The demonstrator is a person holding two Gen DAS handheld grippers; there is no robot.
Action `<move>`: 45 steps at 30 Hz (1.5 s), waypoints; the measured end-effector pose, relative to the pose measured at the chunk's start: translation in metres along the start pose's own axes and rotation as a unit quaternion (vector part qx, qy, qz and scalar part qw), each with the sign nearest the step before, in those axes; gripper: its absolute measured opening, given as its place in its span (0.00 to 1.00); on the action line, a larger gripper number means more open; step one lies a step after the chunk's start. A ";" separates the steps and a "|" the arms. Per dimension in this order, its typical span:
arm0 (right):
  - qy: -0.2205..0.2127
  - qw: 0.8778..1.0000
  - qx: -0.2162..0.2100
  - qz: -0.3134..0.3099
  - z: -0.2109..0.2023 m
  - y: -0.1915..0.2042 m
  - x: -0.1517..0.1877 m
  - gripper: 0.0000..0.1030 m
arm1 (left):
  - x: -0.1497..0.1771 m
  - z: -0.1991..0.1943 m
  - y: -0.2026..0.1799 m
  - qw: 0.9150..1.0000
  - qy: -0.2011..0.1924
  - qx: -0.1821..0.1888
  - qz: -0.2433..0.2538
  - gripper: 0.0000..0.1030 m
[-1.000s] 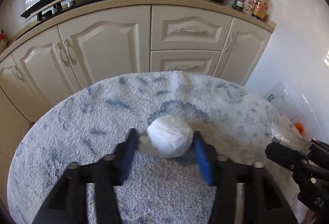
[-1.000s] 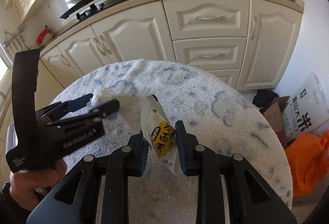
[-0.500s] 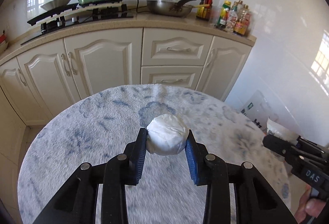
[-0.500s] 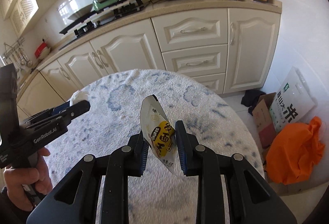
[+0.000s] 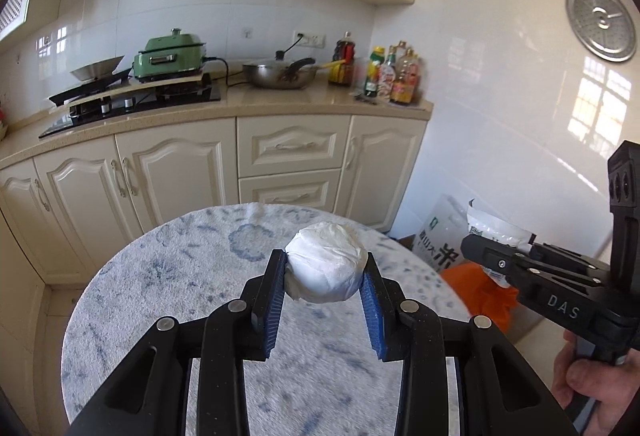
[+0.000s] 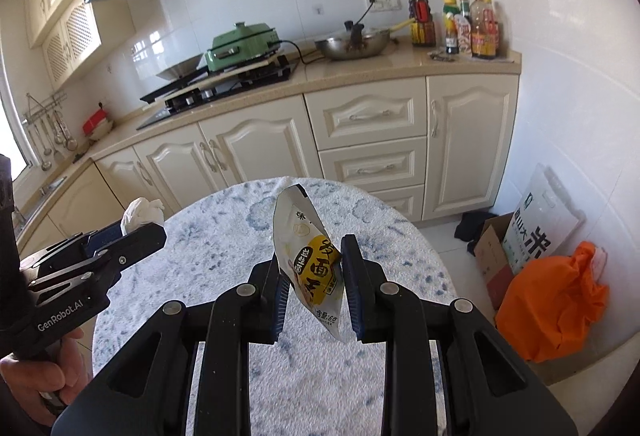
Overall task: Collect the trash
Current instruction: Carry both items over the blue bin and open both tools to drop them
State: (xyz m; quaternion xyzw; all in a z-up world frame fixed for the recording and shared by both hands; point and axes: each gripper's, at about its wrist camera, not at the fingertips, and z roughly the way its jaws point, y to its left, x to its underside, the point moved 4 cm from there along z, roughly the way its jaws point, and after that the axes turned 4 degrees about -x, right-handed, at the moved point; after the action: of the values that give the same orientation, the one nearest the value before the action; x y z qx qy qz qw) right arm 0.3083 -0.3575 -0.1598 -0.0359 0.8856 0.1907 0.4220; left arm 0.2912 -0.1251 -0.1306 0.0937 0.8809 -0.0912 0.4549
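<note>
A crumpled white paper ball (image 5: pixel 326 262) sits pinched between the blue pads of my left gripper (image 5: pixel 324 276), lifted well above the round table with the blue-white cloth (image 5: pixel 192 276). My right gripper (image 6: pixel 314 282) is shut on a white and yellow snack wrapper (image 6: pixel 308 260), which stands upright between its pads. In the left wrist view the right gripper (image 5: pixel 492 260) shows at the right edge with the wrapper (image 5: pixel 498 232) in it. In the right wrist view the left gripper (image 6: pixel 132 236) shows at the left with the paper ball (image 6: pixel 142 211).
An orange bag (image 6: pixel 556 296) lies on the floor to the right of the table, beside a cardboard box (image 6: pixel 494 256) and a white rice sack (image 6: pixel 540 220). Cream cabinets (image 6: pixel 368 151) and a worktop with hob, pan and bottles stand behind the table.
Both grippers have risen from the table with their loads. The views now take in the upper cabinets and the wall. The paper ball, first loose between the left pads, is gripped.
</note>
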 end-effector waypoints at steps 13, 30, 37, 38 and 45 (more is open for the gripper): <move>-0.045 0.999 0.014 -0.001 -0.072 -0.001 0.007 0.24 | 0.013 -0.082 -0.029 0.998 -0.046 0.035 0.014 0.31; -0.096 0.994 0.045 0.019 -0.142 -0.035 0.012 0.24 | 0.012 -0.121 -0.096 0.990 -0.086 0.085 0.066 0.31; -0.096 0.989 0.099 0.062 -0.170 -0.093 0.036 0.24 | 0.021 -0.093 -0.158 0.983 -0.053 0.134 0.116 0.31; -0.095 0.988 0.105 0.068 -0.173 -0.102 0.040 0.24 | 0.026 -0.087 -0.170 0.981 -0.045 0.144 0.125 0.31; -0.062 0.972 0.173 0.143 -0.197 -0.189 0.093 0.24 | 0.043 -0.038 -0.249 0.964 0.007 0.194 0.181 0.31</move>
State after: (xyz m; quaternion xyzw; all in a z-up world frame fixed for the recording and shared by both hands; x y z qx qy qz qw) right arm 0.1466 -0.5961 -0.1766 0.1765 0.8730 0.0946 0.4446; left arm 0.1746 -0.3525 -0.1255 0.3387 0.8177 -0.1763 0.4308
